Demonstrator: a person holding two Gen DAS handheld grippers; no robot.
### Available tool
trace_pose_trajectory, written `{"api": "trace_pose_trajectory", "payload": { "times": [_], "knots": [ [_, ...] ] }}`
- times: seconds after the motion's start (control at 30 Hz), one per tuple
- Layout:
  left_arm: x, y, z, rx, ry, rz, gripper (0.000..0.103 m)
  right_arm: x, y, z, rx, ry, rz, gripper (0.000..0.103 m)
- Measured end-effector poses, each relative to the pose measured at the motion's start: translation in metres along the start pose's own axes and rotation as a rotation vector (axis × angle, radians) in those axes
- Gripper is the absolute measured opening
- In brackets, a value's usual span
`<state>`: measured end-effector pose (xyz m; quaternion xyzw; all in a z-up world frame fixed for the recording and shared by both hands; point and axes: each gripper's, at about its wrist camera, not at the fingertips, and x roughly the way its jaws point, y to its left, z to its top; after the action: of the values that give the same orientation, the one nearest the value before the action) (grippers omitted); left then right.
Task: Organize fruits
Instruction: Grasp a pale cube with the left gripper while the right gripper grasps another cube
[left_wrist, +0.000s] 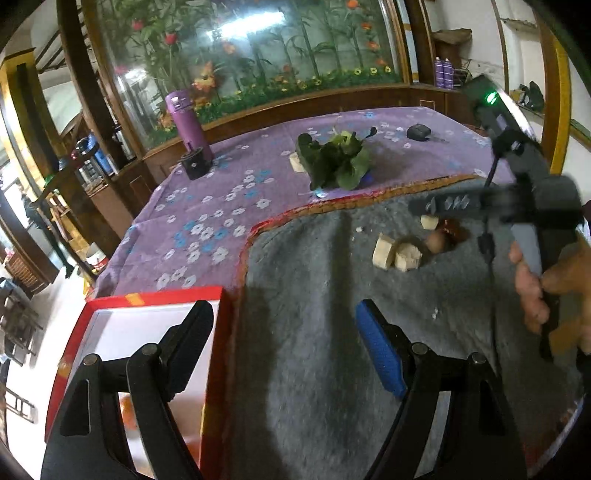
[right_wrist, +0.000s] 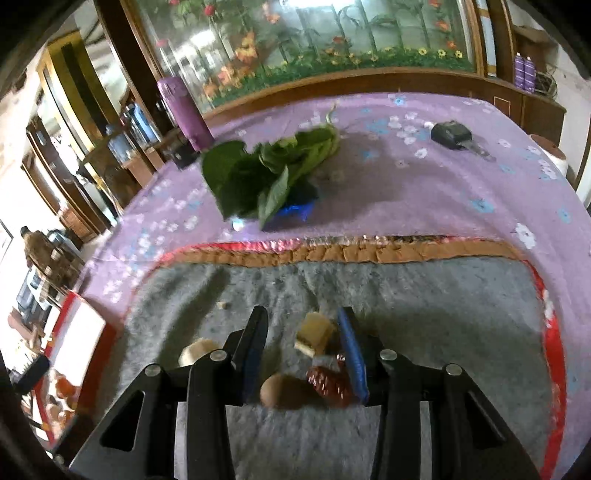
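On the desk (right_wrist: 461, 192), the red box (left_wrist: 218, 350) at eight o'clock already holds some fruit (blurred), while we judge more remains: our left tongs (left_wrist: 284, 332) gape empty, and our right tongs (right_wrist: 301, 350) straddle, not yet pinching, the brown fruit (right_wrist: 277, 393) and red fruit (right_wrist: 328, 382).

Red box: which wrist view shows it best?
Left wrist view. The red box sits close under the left gripper, red rim and white inside clear. In the right wrist view it is small and blurred at the left edge.
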<state>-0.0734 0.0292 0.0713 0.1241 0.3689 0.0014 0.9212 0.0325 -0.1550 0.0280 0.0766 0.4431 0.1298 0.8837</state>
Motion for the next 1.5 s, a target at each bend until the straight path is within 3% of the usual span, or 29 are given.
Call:
{"api": "trace_pose_trajectory", "payload": {
  "times": [0.1,0.27,0.4,0.53,0.73,0.87,1.17,1.5],
  "knots": [
    [0.014,-0.004,0.008,0.018,0.017,-0.033,0.08,0.012,-0.006,-0.001,-0.011,0.027,-0.026,0.021],
    [0.034,-0.021,0.02,0.06,0.054,-0.109,0.08,0.009,-0.024,-0.001,0.044,0.044,0.064,0.02],
    [0.047,-0.036,0.029,0.095,0.061,-0.14,0.08,-0.002,-0.041,0.003,0.14,0.032,0.201,0.02],
    [0.062,-0.051,0.034,0.136,0.087,-0.151,0.079,-0.012,-0.053,0.007,0.185,-0.003,0.228,0.02],
    [0.074,-0.058,0.043,0.138,0.105,-0.183,0.068,-0.012,-0.059,0.007,0.227,0.013,0.24,0.02],
    [0.077,-0.057,0.045,0.146,0.11,-0.241,0.045,-0.017,-0.063,0.007,0.246,-0.004,0.247,0.02],
    [0.077,-0.057,0.044,0.169,0.105,-0.339,0.017,-0.017,-0.066,0.007,0.26,-0.006,0.235,0.02],
    [0.08,-0.046,0.042,0.031,0.115,-0.394,0.014,-0.019,-0.066,0.007,0.259,-0.019,0.243,0.02]
  ]
}}
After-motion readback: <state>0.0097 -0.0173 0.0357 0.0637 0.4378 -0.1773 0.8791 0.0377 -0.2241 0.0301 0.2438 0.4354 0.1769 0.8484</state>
